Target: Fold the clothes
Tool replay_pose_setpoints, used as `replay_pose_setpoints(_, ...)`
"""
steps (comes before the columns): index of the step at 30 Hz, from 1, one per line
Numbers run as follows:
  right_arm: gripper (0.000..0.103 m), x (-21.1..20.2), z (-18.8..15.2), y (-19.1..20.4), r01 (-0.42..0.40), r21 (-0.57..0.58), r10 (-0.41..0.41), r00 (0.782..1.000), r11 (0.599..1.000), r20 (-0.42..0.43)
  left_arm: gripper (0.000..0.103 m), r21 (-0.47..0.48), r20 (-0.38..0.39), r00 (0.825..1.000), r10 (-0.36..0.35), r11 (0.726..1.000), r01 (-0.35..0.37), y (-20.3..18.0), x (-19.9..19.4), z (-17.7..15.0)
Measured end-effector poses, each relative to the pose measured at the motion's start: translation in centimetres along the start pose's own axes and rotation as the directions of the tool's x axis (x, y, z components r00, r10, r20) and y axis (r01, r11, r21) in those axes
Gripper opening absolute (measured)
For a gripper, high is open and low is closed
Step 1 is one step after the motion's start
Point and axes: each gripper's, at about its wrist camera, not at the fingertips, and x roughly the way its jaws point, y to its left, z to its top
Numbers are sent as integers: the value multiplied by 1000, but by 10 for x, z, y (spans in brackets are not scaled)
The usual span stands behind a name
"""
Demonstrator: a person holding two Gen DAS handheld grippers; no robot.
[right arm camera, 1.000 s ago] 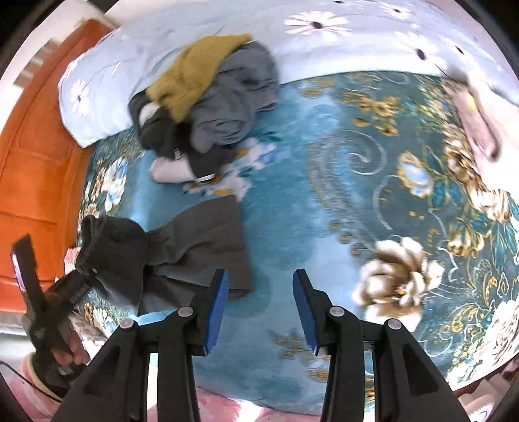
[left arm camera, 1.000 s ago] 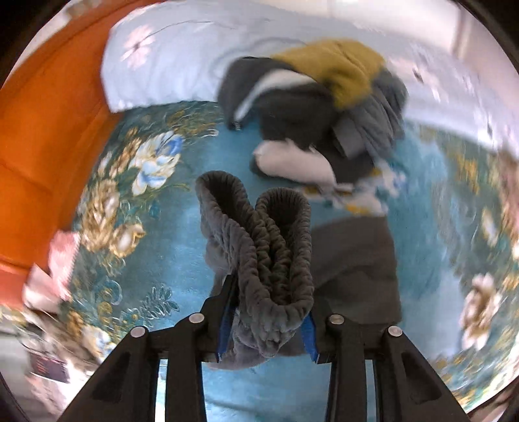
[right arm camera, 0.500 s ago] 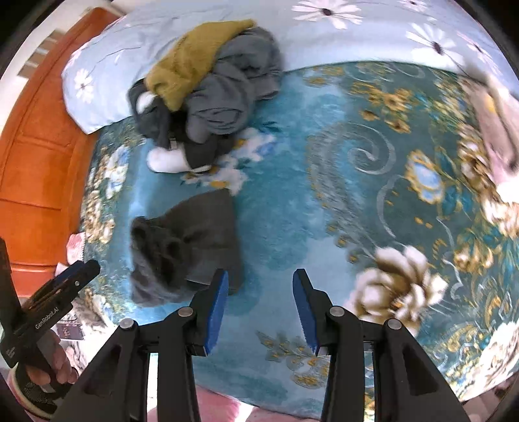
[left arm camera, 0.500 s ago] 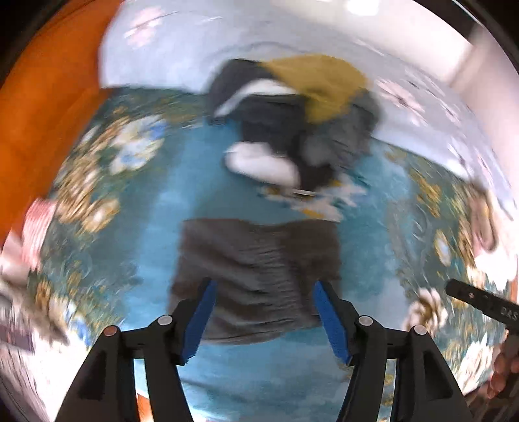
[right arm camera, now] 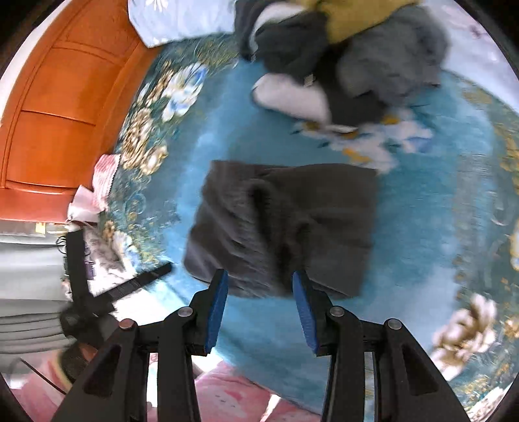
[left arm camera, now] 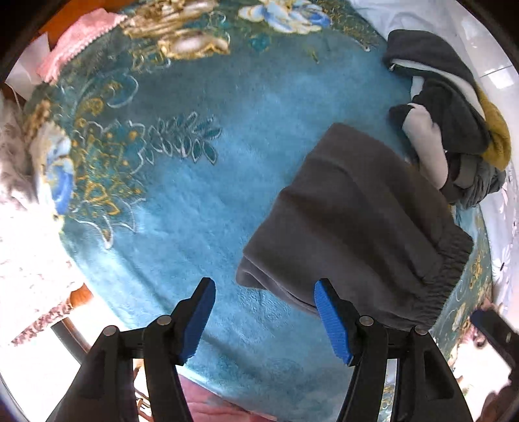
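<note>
trousers of dark grey fleece now lie folded on the teal flowered blanket, a compact rectangle with the gathered waistband along one edge. a second ago the left gripper had that waistband pinched and lifted; half a second ago it had already let go, and now its jaws stand wide apart with nothing between them, hovering over bare blanket with the right-hand blue pad just at the near corner of the bundle. the right gripper has come from over open blanket to above the near edge of the trousers; its jaws are parted too and hold nothing, though the picture is blurred enough that whether the pads touch the cloth cannot be told. the fold itself looks finished, so my judgement is that this garment is nearly done and needs only a press flat or a move aside. beyond it, by the pale pillow, the heap of unfolded clothes, dark, grey and mustard yellow, is untouched, so most of the task remains. a pink cloth sits at the blanket's edge, well away from the trousers.
</note>
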Motion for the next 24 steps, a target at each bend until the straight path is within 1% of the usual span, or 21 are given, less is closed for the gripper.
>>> replay_pose_setpoints(1, 58, 10, 6, 4, -4, 3, 4, 1000, 1000, -19, 67, -6, -5, 1000, -13, 1000, 13, 4, 3, 1)
replay_pose_setpoints(4, 58, 44, 18, 4, 11, 32, -9, 997, 999, -80, 67, -26, -21, 998, -51, 998, 51, 17, 11, 6)
replay_pose_setpoints(6, 58, 65, 20, -4, 38, 56, -31, 992, 998, -120, 67, -39, -31, 997, -77, 996, 76, 25, 16, 9)
replay_pose_setpoints(8, 58, 78, 21, -13, 63, 90, -50, 989, 994, -141, 67, -36, -33, 995, -99, 995, 97, 29, 17, 11)
replay_pose_setpoints(11, 58, 88, 22, -30, 41, 173, -18, 991, 984, -135, 67, -29, -41, 992, -118, 993, 116, 32, 22, 13)
replay_pose_setpoints(13, 58, 89, 24, -35, 33, 209, -11, 994, 977, -108, 67, -26, -47, 991, -127, 992, 126, 32, 25, 15)
replay_pose_setpoints(15, 61, 89, 27, -35, 32, 224, -13, 997, 974, -82, 67, -26, -52, 989, -136, 990, 135, 32, 29, 17)
replay_pose_setpoints(18, 61, 82, 30, -32, 34, 234, -25, 999, 972, -40, 68, -27, -61, 987, -148, 989, 147, 31, 38, 18)
replay_pose_setpoints(20, 60, 74, 30, -30, 7, 256, -7, 1000, 967, 0, 68, -28, -64, 986, -154, 988, 153, 29, 42, 18)
replay_pose_setpoints(22, 54, 66, 29, -29, -18, 270, 10, 999, 963, 33, 68, -29, -67, 985, -159, 987, 157, 27, 45, 19)
replay_pose_setpoints(24, 35, 60, 30, -29, -25, 274, 13, 999, 961, 44, 68, -29, -69, 984, -167, 986, 165, 25, 47, 20)
